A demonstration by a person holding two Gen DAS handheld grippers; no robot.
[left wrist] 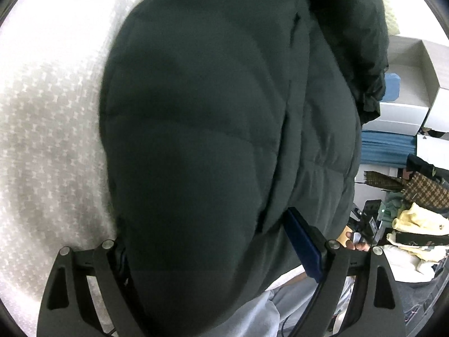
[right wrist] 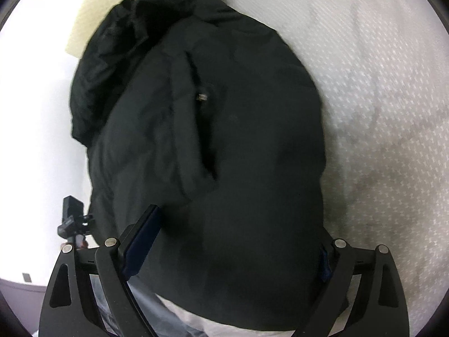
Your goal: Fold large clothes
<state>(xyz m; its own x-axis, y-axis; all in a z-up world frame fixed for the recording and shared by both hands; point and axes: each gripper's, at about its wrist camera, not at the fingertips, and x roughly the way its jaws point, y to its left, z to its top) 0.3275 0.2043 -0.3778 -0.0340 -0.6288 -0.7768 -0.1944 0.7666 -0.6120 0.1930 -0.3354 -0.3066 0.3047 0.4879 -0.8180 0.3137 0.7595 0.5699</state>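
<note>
Filling both views, a dark green puffer jacket (left wrist: 210,140) bulges between each gripper's wide-spread jaws, left gripper (left wrist: 213,250) and right gripper (right wrist: 238,241); no legible writing shows.

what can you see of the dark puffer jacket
The dark puffer jacket is a bulky, quilted, matte greenish-black garment with stitched horizontal baffles, a gathered seam and a small metal zip pull. It lies bunched on the white textured bedding, its hood or collar crumpled at the far end. Both grippers' fingers straddle its near edge; whether they pinch it is unclear.
</note>
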